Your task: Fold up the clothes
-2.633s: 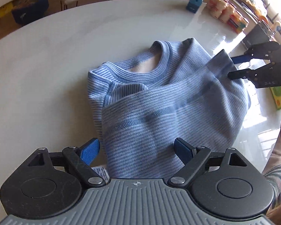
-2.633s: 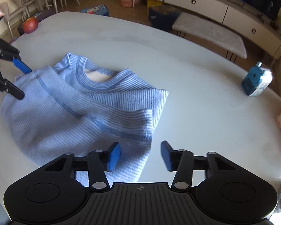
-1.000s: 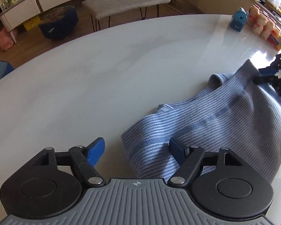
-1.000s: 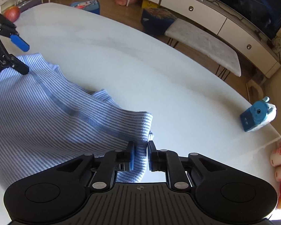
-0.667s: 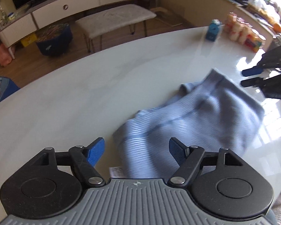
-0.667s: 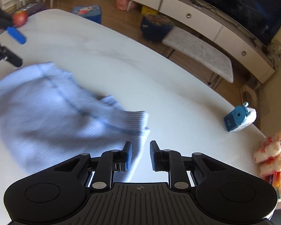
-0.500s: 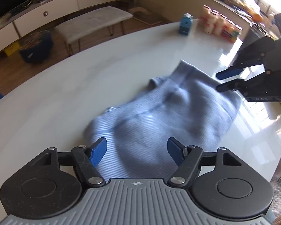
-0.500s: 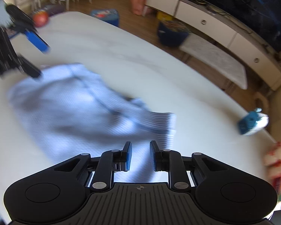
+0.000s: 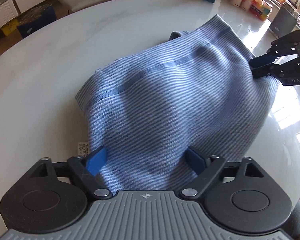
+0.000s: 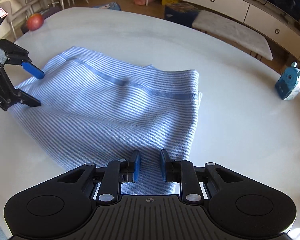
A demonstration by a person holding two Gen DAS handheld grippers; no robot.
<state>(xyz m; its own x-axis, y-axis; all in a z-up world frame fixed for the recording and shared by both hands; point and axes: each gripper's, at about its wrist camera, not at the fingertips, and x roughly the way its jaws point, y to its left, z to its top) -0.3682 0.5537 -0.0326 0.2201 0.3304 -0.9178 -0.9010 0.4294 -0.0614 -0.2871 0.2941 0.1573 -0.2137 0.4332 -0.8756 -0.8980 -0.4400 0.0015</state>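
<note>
The left gripper [image 9: 145,162], jaws opening, straddled the striped shirt [image 9: 170,100]; the right gripper [image 10: 149,165], lettered "DAS", stood slightly apart over it.

The near edge of the striped garment [image 9: 170,108] runs under the left gripper's [image 9: 148,163] body, so its hem there is hidden. A white label [image 9: 82,147] peeks out beside the cloth, its print too small to read. The right gripper [image 9: 259,66] is cut off by the frame's right side (only its tips and part of the linkage show). In the right wrist view, cloth passes below the fingers; whether the pads [image 10: 137,165] touch it cannot be told.
</note>
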